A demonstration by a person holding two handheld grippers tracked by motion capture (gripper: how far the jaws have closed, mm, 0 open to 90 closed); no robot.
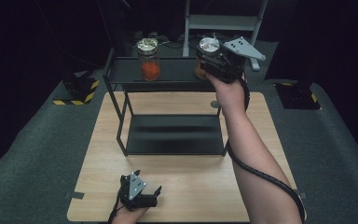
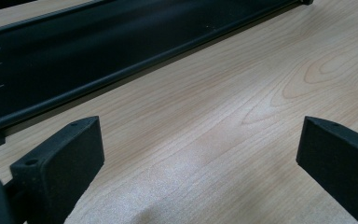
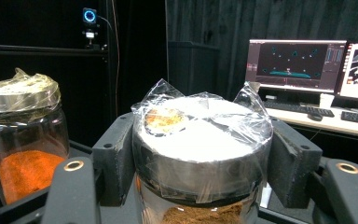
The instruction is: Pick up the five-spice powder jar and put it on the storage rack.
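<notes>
Two jars side by side on rack's top shelf, rack on table.

Counting it up: two glass spice jars, one with orange powder sitting on the top shelf, the other with brownish powder, both with silver lids under plastic wrap. One black two-tier metal rack on one light wooden table. Two handheld grippers, the left one and the right one. Behind that, two lit monitors, two keyboards on the desk, and one webcam with a blue ring. Two yellow-and-black striped bases on the floor.
</notes>
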